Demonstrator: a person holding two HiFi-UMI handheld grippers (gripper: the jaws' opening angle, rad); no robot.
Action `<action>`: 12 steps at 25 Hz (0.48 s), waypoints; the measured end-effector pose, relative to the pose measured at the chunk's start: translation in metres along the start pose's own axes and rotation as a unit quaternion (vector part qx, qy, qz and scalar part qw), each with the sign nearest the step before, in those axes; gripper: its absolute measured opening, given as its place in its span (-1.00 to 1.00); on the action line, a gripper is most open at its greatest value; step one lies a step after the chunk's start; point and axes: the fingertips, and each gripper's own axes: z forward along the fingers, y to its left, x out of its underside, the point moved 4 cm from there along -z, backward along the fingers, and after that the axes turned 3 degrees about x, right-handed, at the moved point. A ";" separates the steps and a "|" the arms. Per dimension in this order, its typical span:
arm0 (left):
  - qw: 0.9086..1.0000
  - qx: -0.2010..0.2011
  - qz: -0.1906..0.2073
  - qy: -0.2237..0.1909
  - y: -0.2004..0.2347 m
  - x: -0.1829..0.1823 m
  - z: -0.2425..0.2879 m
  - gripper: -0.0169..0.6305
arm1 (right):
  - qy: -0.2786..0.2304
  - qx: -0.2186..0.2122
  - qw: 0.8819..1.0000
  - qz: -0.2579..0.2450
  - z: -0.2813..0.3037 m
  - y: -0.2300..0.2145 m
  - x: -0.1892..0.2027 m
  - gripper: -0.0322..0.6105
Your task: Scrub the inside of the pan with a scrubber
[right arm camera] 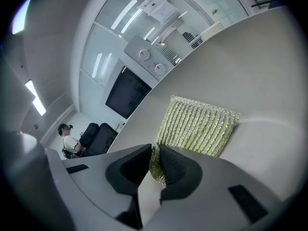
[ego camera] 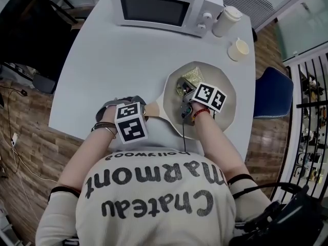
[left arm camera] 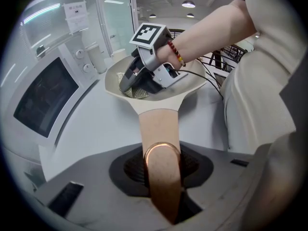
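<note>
A cream pan [ego camera: 227, 113] lies on the grey table, its tan handle [ego camera: 152, 109] pointing left. My left gripper [ego camera: 130, 119] is shut on that handle; in the left gripper view the handle [left arm camera: 159, 129] runs between the jaws of the left gripper [left arm camera: 162, 166] up to the pan [left arm camera: 190, 86]. Inside the pan lies a gold mesh scrubber [ego camera: 190, 78]. My right gripper [ego camera: 190, 97] reaches into the pan and is shut on the scrubber's near edge. The right gripper view shows the scrubber [right arm camera: 199, 126] flat on the pan's inner surface [right arm camera: 262, 76], pinched between the jaws of the right gripper [right arm camera: 154, 165].
A white microwave [ego camera: 164, 6] stands at the table's far edge, with a white lidded cup [ego camera: 225, 20] and a small cream cup [ego camera: 239, 48] to its right. A blue chair [ego camera: 271, 94] stands beside the table's right edge. A person [right arm camera: 70, 138] sits far off.
</note>
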 end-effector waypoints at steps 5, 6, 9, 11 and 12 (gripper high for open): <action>1.000 -0.003 -0.002 -0.006 -0.003 0.001 -0.004 -0.55 | -0.035 0.034 0.998 0.037 -0.006 -0.011 -0.013 -0.72; 1.000 -0.004 -0.002 -0.007 -0.002 0.001 -0.004 -0.54 | -0.044 0.042 0.997 0.046 -0.008 -0.015 -0.018 -0.73; 1.000 -0.001 -0.004 -0.007 0.001 0.000 -0.001 -0.54 | -0.070 0.068 0.993 0.070 -0.011 -0.030 -0.031 -0.72; 1.000 0.001 -0.006 -0.007 0.004 0.000 0.000 -0.54 | -0.086 0.084 0.989 0.087 -0.014 -0.041 -0.040 -0.73; 1.000 0.002 -0.006 -0.007 0.005 -0.001 0.001 -0.54 | -0.092 0.091 0.987 0.092 -0.016 -0.046 -0.043 -0.73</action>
